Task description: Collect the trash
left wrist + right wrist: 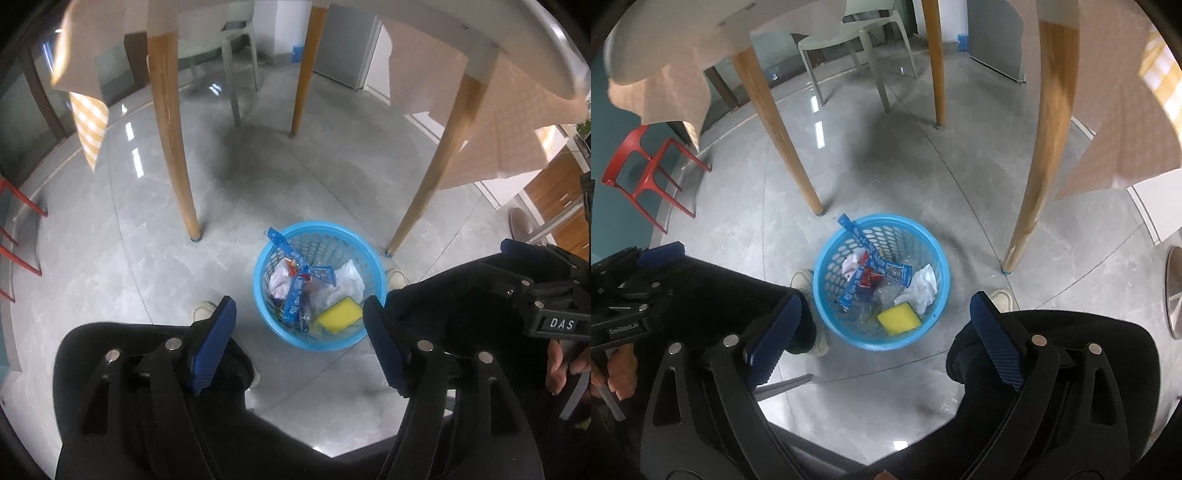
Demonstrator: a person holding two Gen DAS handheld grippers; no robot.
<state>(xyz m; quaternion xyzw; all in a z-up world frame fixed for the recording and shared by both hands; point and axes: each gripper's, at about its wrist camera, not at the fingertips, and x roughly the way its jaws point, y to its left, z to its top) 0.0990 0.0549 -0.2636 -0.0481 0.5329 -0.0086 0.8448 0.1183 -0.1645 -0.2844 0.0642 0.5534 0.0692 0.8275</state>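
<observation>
Left wrist view: I hold the left gripper (299, 339) above the blue basket (266, 295) on the floor, fingers apart and empty. The right gripper (882, 336) also gapes empty. Sponge (898, 317), tissue (923, 288) and wrappers (866, 273) lie inside the basket.

Basket (284, 334) on floor (147, 266) before table legs (173, 147); sponge (340, 314) inside.

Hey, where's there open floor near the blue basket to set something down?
Bare grey floor lies left of the blue basket, between the table leg and the red chair. More lies beyond the basket, under the table. Beside the basket it is crowded: a shoe touches its left, and another sits at right.
</observation>
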